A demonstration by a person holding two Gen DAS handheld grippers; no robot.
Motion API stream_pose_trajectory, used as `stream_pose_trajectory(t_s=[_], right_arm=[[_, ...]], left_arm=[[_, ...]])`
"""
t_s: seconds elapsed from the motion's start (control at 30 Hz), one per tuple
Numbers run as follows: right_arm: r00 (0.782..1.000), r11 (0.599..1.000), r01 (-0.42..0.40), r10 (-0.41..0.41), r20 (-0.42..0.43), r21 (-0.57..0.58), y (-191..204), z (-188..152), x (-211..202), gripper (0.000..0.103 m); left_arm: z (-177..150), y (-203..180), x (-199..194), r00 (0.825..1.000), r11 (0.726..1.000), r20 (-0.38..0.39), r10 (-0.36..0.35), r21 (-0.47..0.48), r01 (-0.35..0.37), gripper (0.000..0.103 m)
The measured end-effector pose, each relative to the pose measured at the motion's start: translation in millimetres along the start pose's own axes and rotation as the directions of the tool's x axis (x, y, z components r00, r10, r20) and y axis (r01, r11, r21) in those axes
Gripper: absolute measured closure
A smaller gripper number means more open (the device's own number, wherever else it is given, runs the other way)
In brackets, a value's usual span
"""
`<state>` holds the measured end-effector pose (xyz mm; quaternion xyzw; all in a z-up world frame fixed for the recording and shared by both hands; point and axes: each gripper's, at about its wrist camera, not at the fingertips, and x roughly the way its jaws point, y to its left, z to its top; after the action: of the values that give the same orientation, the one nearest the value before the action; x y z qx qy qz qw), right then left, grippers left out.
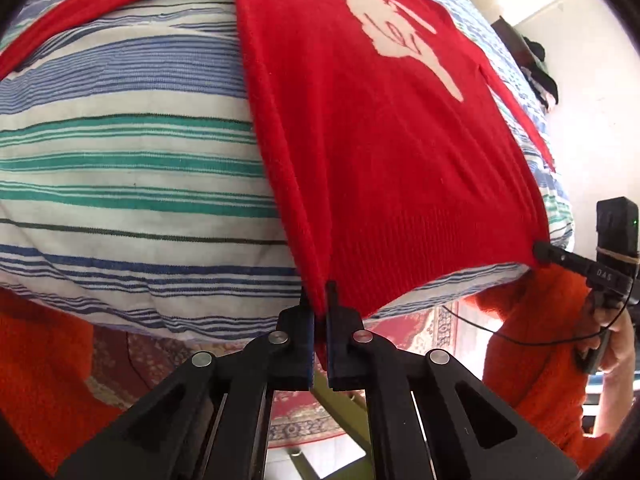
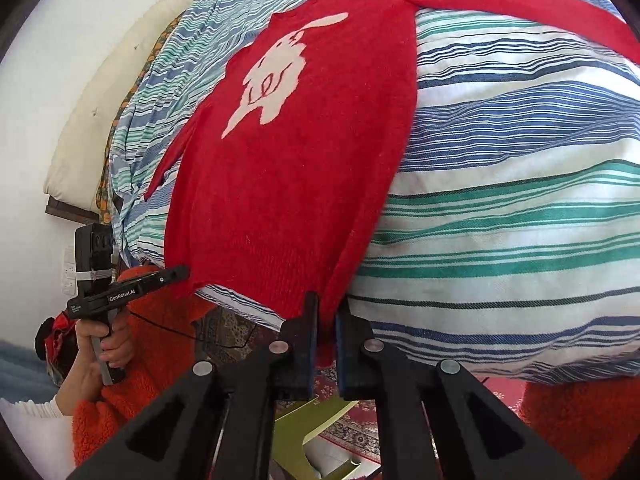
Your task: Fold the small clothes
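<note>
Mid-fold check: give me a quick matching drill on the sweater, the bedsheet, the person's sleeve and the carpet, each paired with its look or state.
Things:
1. sweater
2. bedsheet
3. sleeve
4. carpet

Descriptions:
A. fuzzy orange
B. blue, green and white stripes
C. patterned, on the floor below
D. red, hem corners pinched by the left gripper and right gripper

Pairs: 1-D, 2-B, 3-A, 4-C

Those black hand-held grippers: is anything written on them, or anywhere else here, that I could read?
"GenRobot.AI": white lettering on the left hand-held gripper, seen in the right wrist view.
"DAS": faint letters on the right hand-held gripper, in the left wrist view.
Small white print on the left one's rear end: too small to read.
</note>
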<state>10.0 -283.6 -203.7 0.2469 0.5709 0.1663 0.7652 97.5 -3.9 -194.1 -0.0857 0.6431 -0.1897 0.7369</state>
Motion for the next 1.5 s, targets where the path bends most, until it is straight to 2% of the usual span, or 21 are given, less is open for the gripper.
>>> stream_pose_trajectory(t_s=[0.1,0.3,0.4,0.43,0.47,0.5,0.53,0.57,0.63,0.7,0.8,0.87,0.93,1.0,1.03,1.07,1.1,1.17,1.23,1.33,1.5], right_arm=[[0.997,0.997,0.073,-0.072,-0.03,0.015,-9,-4,4,0.097],[0.985,0.986,0.163,-0.164,-0.046,-0.03,-4,-2,14,0.097],[0.978,0.978,0.203,-0.205,-0.025,-0.055,1,-2,16,0.094],[0.977,0.975,0.211,-0.213,-0.013,-0.066,4,-3,14,0.088],[0.973,0.971,0.228,-0.229,-0.005,-0.077,5,-6,11,0.07],[0.97,0.966,0.244,-0.245,0.003,-0.084,7,-8,7,0.048],[0.966,0.962,0.257,-0.257,0.022,-0.091,10,-11,1,0.04],[0.962,0.957,0.274,-0.27,0.049,-0.095,13,-14,-6,0.035],[0.942,0.941,0.326,-0.316,0.108,-0.092,18,-17,-22,0.035],[0.914,0.919,0.382,-0.36,0.184,-0.096,27,-17,-35,0.035],[0.886,0.903,0.405,-0.35,0.303,-0.143,50,-12,-48,0.035],[0.886,0.907,0.379,-0.298,0.355,-0.185,67,-4,-45,0.035],[0.896,0.907,0.346,-0.243,0.373,-0.24,82,3,-34,0.035],[0.898,0.89,0.35,-0.229,0.376,-0.294,90,4,-16,0.035],[0.902,0.879,0.359,-0.241,0.358,-0.314,90,5,-2,0.036],[0.906,0.866,0.377,-0.272,0.323,-0.329,88,4,13,0.036],[0.907,0.853,0.399,-0.316,0.278,-0.336,84,2,28,0.036],[0.906,0.843,0.423,-0.385,0.177,-0.332,69,-4,55,0.035],[0.9,0.835,0.436,-0.397,0.18,-0.337,65,-8,59,0.035],[0.896,0.828,0.445,-0.41,0.173,-0.342,65,-6,61,0.034],[0.896,0.831,0.444,-0.407,0.178,-0.335,60,-7,64,0.033]], left_arm=[[2,12,16,0.999,0.999,-0.038,0.009,-0.044,-0.01,0.102],[-1,5,12,0.998,0.999,-0.024,0.05,0.013,-0.05,0.1],[-6,5,5,0.997,0.997,0.004,0.075,0.011,-0.075,0.09],[-8,5,-1,0.996,0.996,0.018,0.088,0.011,-0.088,0.079],[-12,4,-7,0.993,0.994,0.035,0.109,0.012,-0.11,0.061],[-14,3,-14,0.989,0.99,0.056,0.137,0.012,-0.137,0.052],[-17,3,-24,0.983,0.986,0.088,0.164,0.008,-0.165,0.042],[-20,5,-34,0.975,0.982,0.123,0.186,0.002,-0.188,0.041],[-24,7,-51,0.96,0.976,0.177,0.217,-0.019,-0.217,0.04],[-22,4,-63,0.942,0.969,0.23,0.245,-0.021,-0.247,0.036],[-9,-12,-69,0.919,0.961,0.3,0.256,0.02,-0.275,0.03],[2,-29,-63,0.913,0.96,0.331,0.239,0.059,-0.273,0.028],[9,-41,-51,0.905,0.955,0.356,0.232,0.092,-0.281,0.024],[13,-50,-33,0.91,0.955,0.346,0.226,0.105,-0.277,0.023],[13,-52,-20,0.923,0.957,0.319,0.217,0.117,-0.265,0.023],[11,-53,-6,0.933,0.955,0.284,0.222,0.131,-0.267,0.023],[8,-53,7,0.936,0.948,0.255,0.243,0.139,-0.285,0.023],[-1,-51,21,0.93,0.935,0.249,0.271,0.162,-0.315,0.022],[-4,-51,20,0.927,0.932,0.262,0.267,0.175,-0.318,0.02],[-2,-47,20,0.935,0.941,0.25,0.253,0.16,-0.298,0.018],[-5,-50,25,0.926,0.931,0.26,0.273,0.172,-0.322,0.015]])
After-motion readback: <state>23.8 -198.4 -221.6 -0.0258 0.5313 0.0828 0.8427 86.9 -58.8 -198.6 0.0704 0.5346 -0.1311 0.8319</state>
